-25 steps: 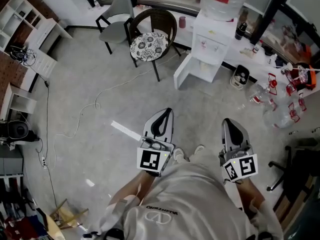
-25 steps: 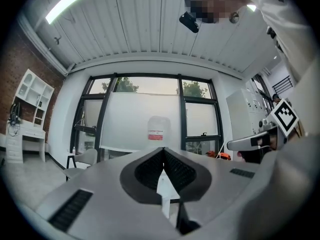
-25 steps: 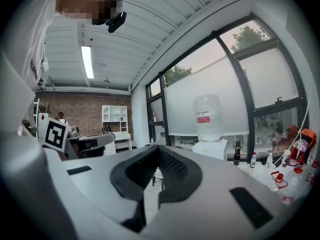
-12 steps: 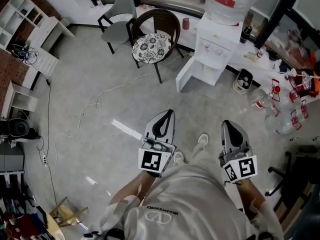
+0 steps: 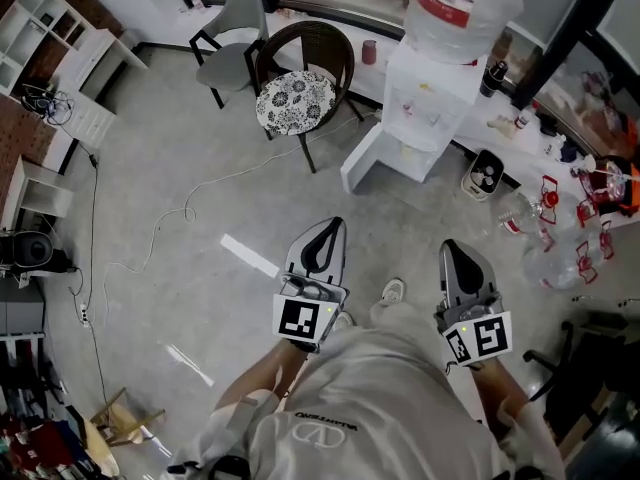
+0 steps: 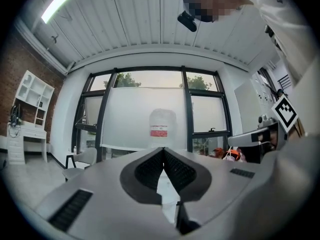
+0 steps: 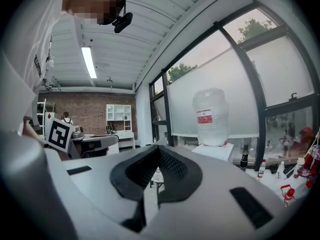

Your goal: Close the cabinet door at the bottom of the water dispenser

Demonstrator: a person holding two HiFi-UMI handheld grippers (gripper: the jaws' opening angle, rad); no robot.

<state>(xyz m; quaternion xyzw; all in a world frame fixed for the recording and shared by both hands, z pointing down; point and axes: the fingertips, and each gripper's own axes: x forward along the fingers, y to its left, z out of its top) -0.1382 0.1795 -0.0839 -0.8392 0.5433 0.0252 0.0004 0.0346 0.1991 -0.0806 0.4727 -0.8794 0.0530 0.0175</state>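
The white water dispenser (image 5: pixel 428 93) stands at the far wall with a large bottle (image 5: pixel 462 3) on top. Its bottom cabinet door (image 5: pixel 362 158) hangs open, swung out to the left. Both grippers are held level over the floor, well short of the dispenser, and both are empty. My left gripper (image 5: pixel 334 224) is shut, its pads meeting in the left gripper view (image 6: pixel 163 150), with the bottle (image 6: pixel 162 128) straight ahead. My right gripper (image 5: pixel 452 246) is also shut (image 7: pixel 159 149), and it sees the bottle (image 7: pixel 212 116) ahead to its right.
A wicker chair with a floral cushion (image 5: pixel 298 93) and a grey chair (image 5: pixel 230 28) stand left of the dispenser. A cable (image 5: pixel 165 223) snakes across the floor. Several empty bottles (image 5: pixel 560 238) and a small white container (image 5: pixel 485 173) lie to the right. My shoe (image 5: pixel 392 290) shows below.
The person has stepped toward the dispenser, carrying both grippers forward. The dispenser and its open door sit nearer and slightly larger. Both grippers stay shut.
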